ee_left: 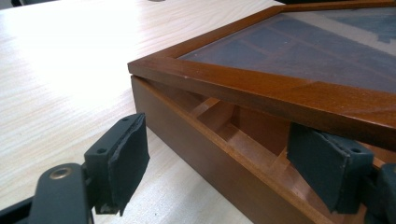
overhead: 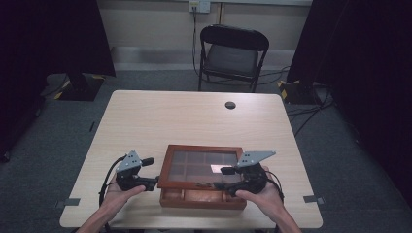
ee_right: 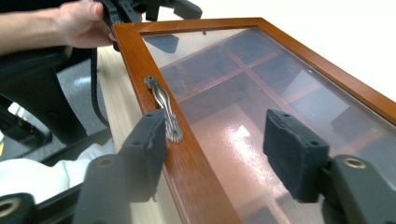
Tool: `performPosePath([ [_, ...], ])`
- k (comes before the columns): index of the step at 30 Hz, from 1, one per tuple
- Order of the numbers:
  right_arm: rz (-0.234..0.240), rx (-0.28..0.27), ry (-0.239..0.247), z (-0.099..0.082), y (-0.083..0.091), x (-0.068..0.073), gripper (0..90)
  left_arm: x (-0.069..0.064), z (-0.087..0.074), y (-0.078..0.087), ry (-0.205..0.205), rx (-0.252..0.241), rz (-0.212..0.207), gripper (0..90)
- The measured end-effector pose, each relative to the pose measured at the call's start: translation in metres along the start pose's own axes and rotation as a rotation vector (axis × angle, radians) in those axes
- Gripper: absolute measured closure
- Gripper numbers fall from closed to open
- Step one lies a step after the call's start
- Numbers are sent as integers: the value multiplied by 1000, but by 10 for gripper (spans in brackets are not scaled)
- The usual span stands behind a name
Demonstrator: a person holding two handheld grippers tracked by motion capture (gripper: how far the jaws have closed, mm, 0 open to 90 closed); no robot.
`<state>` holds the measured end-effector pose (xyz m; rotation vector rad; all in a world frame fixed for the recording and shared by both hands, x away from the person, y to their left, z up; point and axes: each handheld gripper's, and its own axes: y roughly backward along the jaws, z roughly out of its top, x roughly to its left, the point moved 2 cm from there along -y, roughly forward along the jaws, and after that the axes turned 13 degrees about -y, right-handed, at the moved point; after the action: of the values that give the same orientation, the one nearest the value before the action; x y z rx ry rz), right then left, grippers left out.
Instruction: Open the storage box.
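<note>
Both bare forearms enter from six o'clock; the black two-jaw left gripper (overhead: 151,172) at eight o'clock and black two-jaw right gripper (overhead: 222,177) at five o'clock point inward, jaws spread apart

Your table (overhead: 194,116) is pale wood-grain, smooth with a soft sheen. The box (ee_left: 196,154) in front of you is reddish-brown wood, polished smooth, bare dividers showing inside. Its lid (ee_right: 135,51) has a glossy wooden frame around a clear pane (ee_right: 261,93), glass or plastic, I can't tell, catching bright reflections. The handle (ee_right: 163,105) on the frame looks like dull, ornate metal. Your right gripper (ee_right: 215,135) has matt black plastic jaws with rough, frayed rubbery pads; your left gripper (ee_left: 224,163) looks the same.
</note>
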<state>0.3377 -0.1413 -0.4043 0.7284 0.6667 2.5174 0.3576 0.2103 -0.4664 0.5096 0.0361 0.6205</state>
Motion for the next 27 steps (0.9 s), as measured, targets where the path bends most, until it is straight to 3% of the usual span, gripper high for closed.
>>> performPosePath([
  [2, -5, -10, -3, -2, 3, -1, 383, 0, 0, 0, -4, -5, -1, 204],
  [4, -19, -36, -2, -6, 11, -5, 312, 0, 1, 1, 2, -9, 0, 214],
  [5, -19, -36, -2, -6, 11, -5, 312, 0, 2, 1, -6, -13, 2, 214],
  [7, -37, -29, 1, -9, 15, -9, 228, 1, 2, 2, -4, -20, 1, 220],
  [15, -53, -29, 4, -15, 13, -14, 149, -2, 9, 2, -2, -52, -19, 208],
  [27, -64, -63, 27, -14, 20, -16, 148, -2, 18, 4, -21, -53, 11, 197],
])
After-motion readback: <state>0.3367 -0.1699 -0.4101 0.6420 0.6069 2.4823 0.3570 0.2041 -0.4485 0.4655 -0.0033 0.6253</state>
